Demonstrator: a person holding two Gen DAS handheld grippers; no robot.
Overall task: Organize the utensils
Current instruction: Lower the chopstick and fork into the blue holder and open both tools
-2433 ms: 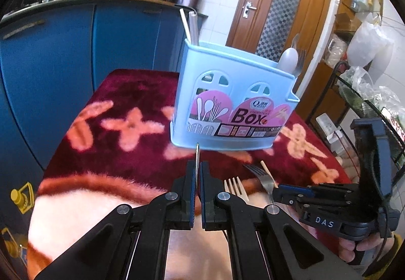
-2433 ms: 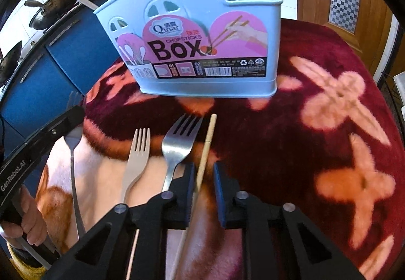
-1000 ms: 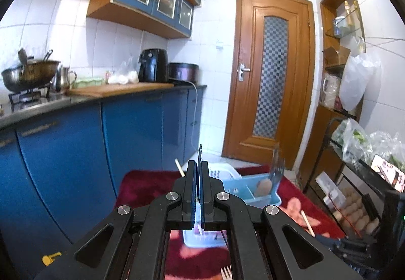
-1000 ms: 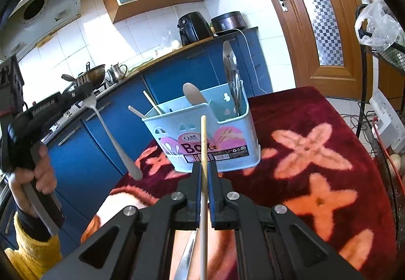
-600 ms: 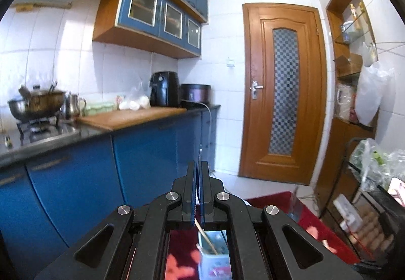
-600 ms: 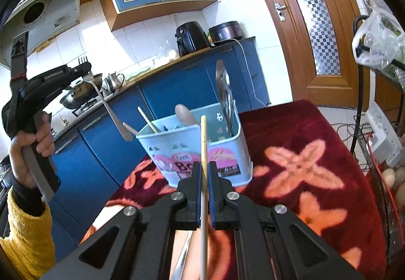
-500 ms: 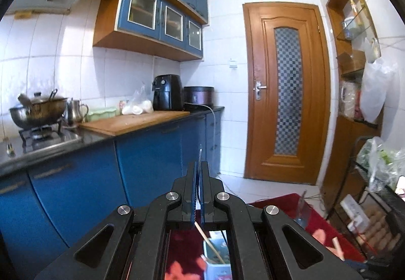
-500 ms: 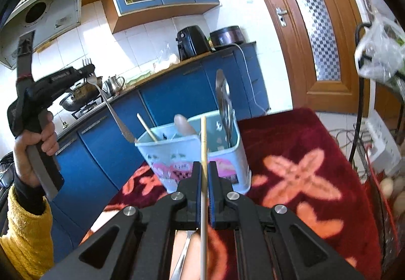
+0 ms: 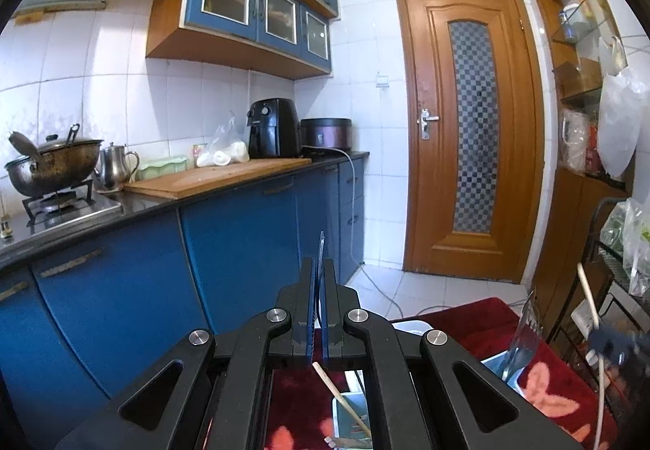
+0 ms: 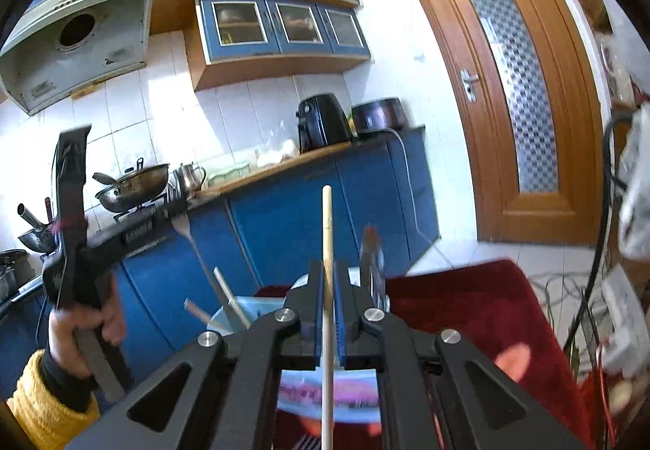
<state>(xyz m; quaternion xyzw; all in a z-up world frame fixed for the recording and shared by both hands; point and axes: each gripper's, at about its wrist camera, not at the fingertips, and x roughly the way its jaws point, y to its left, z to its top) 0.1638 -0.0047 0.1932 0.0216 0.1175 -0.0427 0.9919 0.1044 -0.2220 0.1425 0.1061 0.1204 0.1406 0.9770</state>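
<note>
We observe the left gripper [image 9: 319,279] clenched on a metal fork [image 10: 191,236] and the right gripper [image 10: 328,287] grasping an upright wooden chopstick [image 10: 327,246]. Both are raised above the light-blue utensil box [image 10: 243,307], which stands on the red-covered tabletop [image 10: 467,311].

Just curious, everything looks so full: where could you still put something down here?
The red cloth is bare right of the blue utensil box, toward the door. The wooden board is mostly bare too. Crowded: the box itself, and around the wok and kettle.
</note>
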